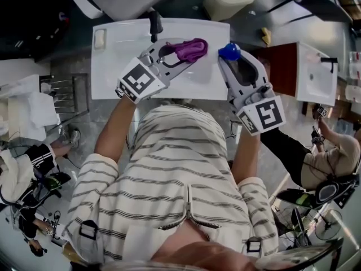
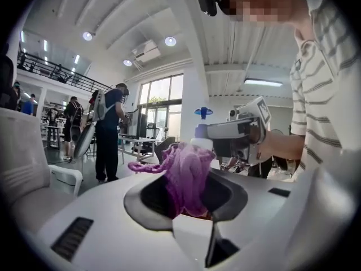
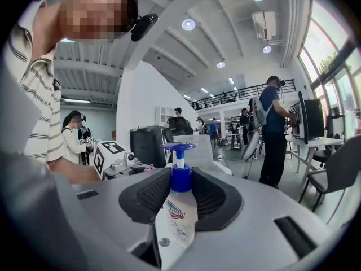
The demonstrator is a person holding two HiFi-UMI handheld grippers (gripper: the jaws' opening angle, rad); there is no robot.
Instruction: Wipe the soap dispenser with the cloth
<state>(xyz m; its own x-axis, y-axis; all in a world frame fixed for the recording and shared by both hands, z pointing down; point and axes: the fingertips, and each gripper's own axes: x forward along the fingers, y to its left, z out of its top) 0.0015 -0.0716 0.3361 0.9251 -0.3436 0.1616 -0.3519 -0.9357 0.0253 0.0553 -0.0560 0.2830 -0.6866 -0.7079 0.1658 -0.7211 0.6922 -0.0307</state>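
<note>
**Cloth and bottle held side by side over the basin**

In the head view both tools sit in the upper middle of the frame, above the white basin [image 1: 113,66]. The left gripper [image 1: 190,55] pinches the purple cloth [image 1: 190,48], which bunches up between its jaws with a loose tail trailing off toward the frame's left in the left gripper view. The right gripper [image 1: 231,61] is clamped on the soap dispenser [image 1: 229,51]. Its ridged pads press on the blue collar just under the pump head, and the white labelled body lies back toward the camera. Cloth and pump head are near each other with a narrow gap showing, so wiping contact does not look made yet.

To do the wipe well, the bulky middle of the wad should probably meet the bottle, not the thin tail. The right grip covers the collar, so only the pump top and the lower body are free to rub. Short strokes along those parts seem wise, with the bottle held firm so it does not twist in the pads.
</note>
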